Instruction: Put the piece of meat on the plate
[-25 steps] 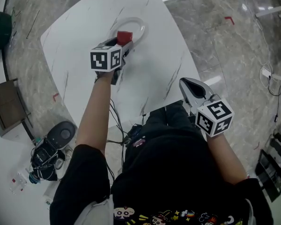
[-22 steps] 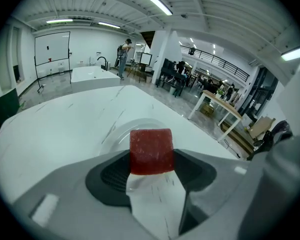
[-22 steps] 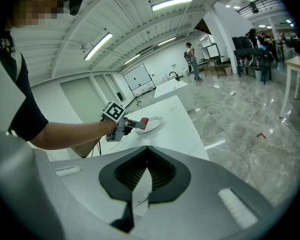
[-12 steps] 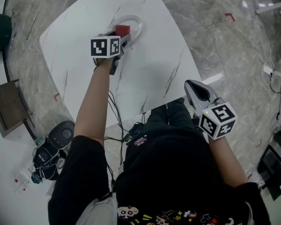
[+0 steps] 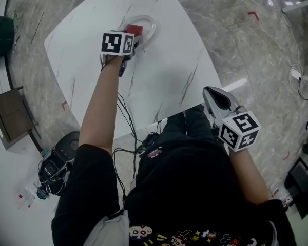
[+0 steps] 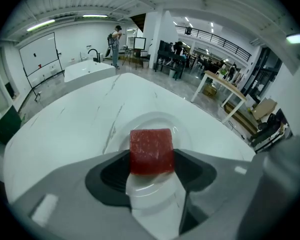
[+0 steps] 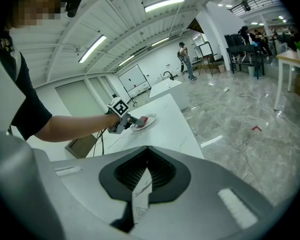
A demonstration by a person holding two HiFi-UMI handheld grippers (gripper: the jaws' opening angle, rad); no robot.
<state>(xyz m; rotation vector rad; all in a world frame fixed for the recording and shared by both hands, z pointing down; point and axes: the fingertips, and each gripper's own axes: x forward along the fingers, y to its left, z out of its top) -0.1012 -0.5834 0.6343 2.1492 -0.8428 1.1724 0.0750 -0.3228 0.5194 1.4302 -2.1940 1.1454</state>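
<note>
Left gripper [image 6: 151, 159]: jaws clamped on the meat [image 6: 151, 150], one pad against each side of the red block; reached out over the far part of the table [image 5: 164, 70] on an outstretched arm.
Meat: a red cube with a speckled face, held at the jaw tips directly over the plate [image 6: 153, 120]; no view shows whether it touches the plate.
Plate: white and round, on the white marbled table near its far edge; its near rim shows under the jaws.
Right gripper [image 7: 141, 186]: jaws drawn together with nothing between them; held close to the person's body, off the table's near edge and above the grey floor [image 5: 256, 50], well apart from the plate.
</note>
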